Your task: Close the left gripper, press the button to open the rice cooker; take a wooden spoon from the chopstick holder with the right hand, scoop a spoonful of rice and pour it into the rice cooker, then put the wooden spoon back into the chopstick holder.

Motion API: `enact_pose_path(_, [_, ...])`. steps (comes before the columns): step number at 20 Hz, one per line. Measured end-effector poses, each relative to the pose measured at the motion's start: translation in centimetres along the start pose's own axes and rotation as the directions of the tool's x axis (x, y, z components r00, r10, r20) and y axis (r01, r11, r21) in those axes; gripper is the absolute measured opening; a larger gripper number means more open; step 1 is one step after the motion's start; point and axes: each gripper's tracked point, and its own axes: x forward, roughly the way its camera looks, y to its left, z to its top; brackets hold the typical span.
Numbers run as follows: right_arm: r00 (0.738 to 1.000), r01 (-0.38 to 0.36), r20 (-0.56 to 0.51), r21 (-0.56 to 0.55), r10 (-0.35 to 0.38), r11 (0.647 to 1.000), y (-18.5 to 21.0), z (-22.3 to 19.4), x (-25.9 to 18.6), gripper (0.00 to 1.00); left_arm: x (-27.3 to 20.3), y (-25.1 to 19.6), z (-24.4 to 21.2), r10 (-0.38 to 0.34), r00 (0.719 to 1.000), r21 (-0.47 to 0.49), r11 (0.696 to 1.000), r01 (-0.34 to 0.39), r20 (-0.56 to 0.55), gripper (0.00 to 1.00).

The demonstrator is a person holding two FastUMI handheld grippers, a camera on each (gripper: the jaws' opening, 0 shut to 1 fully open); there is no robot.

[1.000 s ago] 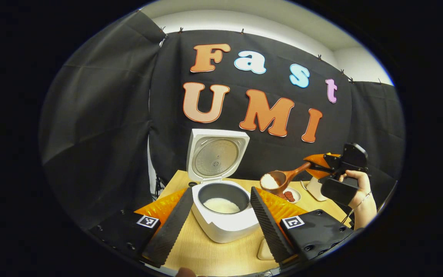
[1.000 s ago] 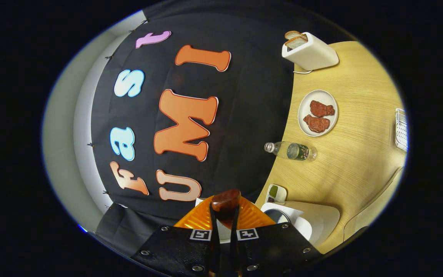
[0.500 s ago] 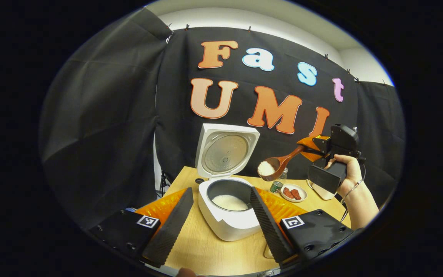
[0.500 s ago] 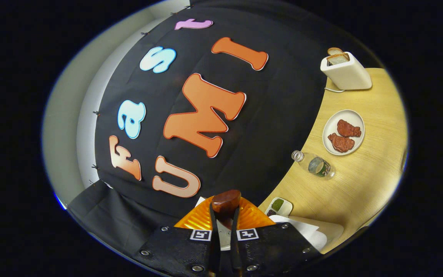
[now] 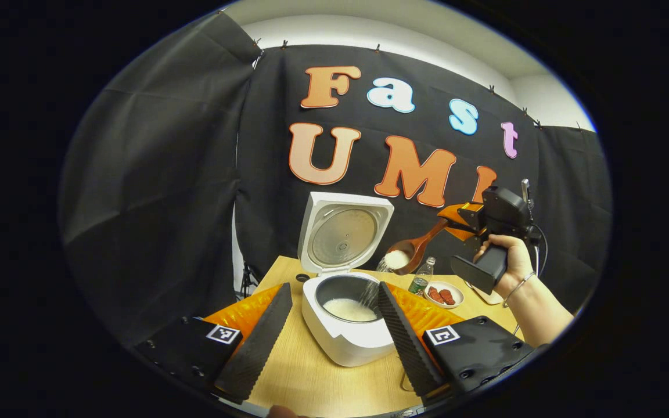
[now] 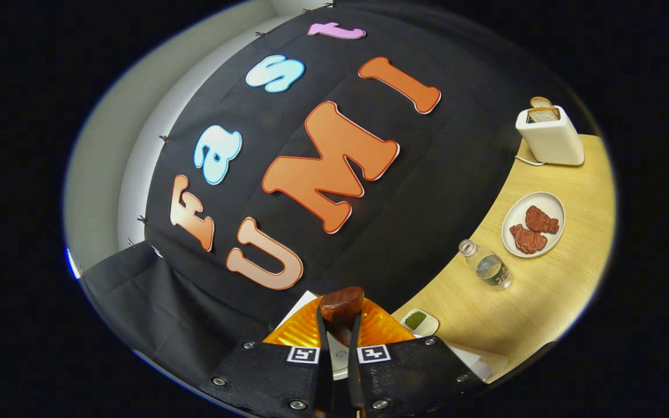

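Rice Falling From the Spoon Into the Cooker

In the left gripper view, the rice cooker (image 5: 349,325) sat on the wooden table (image 5: 317,380) with its lid (image 5: 343,235) standing straight up at the back. White rice (image 5: 348,309) lay in the dark pot inside. The left gripper (image 5: 330,331) was spread wide, with one finger on each side of the cooker. It held nothing and did not touch the cooker.

Up and to the right, a hand (image 5: 506,261) held the right gripper (image 5: 456,219) in the air. Its two fingers were squeezed tight on the handle of the wooden spoon (image 5: 413,252). The spoon was tipped down toward the pot, with a small heap of rice in its bowl. A thin stream of grains (image 5: 369,290) was falling from it into the cooker.

Behind the cooker stood a water bottle (image 5: 421,281) and a white plate (image 5: 445,294) with two reddish pieces of food.

In the right gripper view, the end of the spoon handle (image 6: 341,305) poked up between that gripper's pressed-together fingers. Farther off on the table were the bottle (image 6: 485,266), the plate (image 6: 533,224), a small dish (image 6: 418,321) with something green in it, and a white toaster (image 6: 550,139) with bread in its slots. I could not make out the chopstick holder
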Motion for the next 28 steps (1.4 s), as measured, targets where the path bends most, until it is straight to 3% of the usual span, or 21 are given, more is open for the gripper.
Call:
enact_pose_path(10, [0.998,-0.056,-0.009,-0.148,0.055,0.987,2.3,-1.8,1.0,0.1,-0.9,-0.4,-0.1,-0.007,1.0,0.002,1.0,0.007,0.007,1.0])
enact_pose_path(28, [0.99,-0.138,-0.047,-0.405,0.13,0.904,5.6,-3.6,1.0,0.1,-1.1,0.1,-0.1,0.002,1.0,-0.006,1.0,-0.002,0.016,1.0])
